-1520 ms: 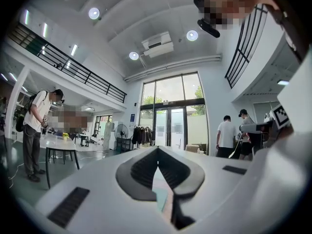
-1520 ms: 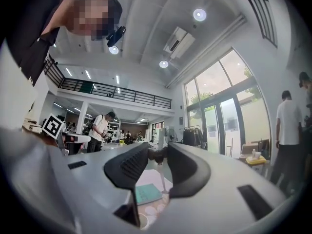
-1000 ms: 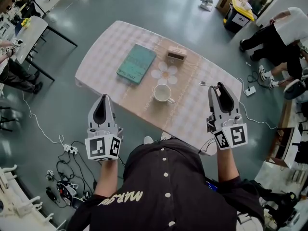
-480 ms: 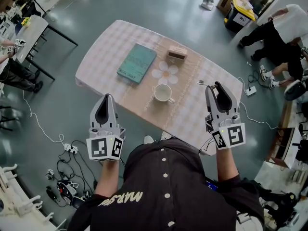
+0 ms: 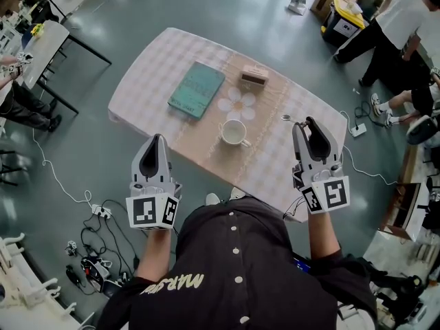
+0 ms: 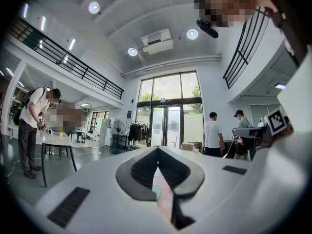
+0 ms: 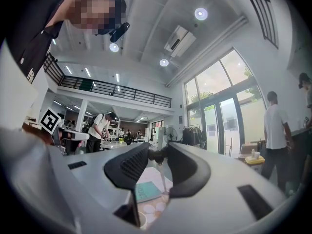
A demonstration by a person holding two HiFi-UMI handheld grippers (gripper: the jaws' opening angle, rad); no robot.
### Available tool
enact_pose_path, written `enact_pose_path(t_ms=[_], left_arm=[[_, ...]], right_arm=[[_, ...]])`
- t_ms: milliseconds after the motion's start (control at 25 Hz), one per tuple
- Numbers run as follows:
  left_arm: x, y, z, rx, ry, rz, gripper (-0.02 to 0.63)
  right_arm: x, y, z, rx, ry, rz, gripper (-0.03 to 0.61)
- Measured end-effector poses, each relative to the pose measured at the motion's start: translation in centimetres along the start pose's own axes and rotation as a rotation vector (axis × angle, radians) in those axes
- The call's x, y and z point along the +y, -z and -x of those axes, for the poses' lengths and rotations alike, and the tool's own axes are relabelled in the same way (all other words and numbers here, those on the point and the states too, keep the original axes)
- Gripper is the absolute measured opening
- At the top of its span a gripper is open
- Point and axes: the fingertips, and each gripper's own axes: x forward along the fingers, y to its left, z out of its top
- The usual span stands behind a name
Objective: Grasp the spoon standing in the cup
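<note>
Right gripper (image 5: 307, 122) pinches the spoon (image 5: 289, 119) at its jaw tips. The spoon sticks out beyond them over the checked table (image 5: 155, 60), to the right of the white cup (image 5: 233, 132) and clear of it. Left gripper (image 5: 157, 140) is held off the table's near edge, jaw tips pressed together, nothing between them.

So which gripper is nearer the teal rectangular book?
Left. The left gripper hovers nearside of the teal rectangular book; the right gripper is farther, beyond the white ceramic cup.
</note>
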Motion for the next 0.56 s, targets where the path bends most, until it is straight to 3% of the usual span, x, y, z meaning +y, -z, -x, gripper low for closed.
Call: enact_pose_path(t_ms=[560], left_arm=[[0.34, 0.03, 0.53, 0.011, -0.010, 0.000, 0.010]], right_arm=[[0.67, 0.52, -0.48, 0.007, -0.015, -0.006, 0.130]])
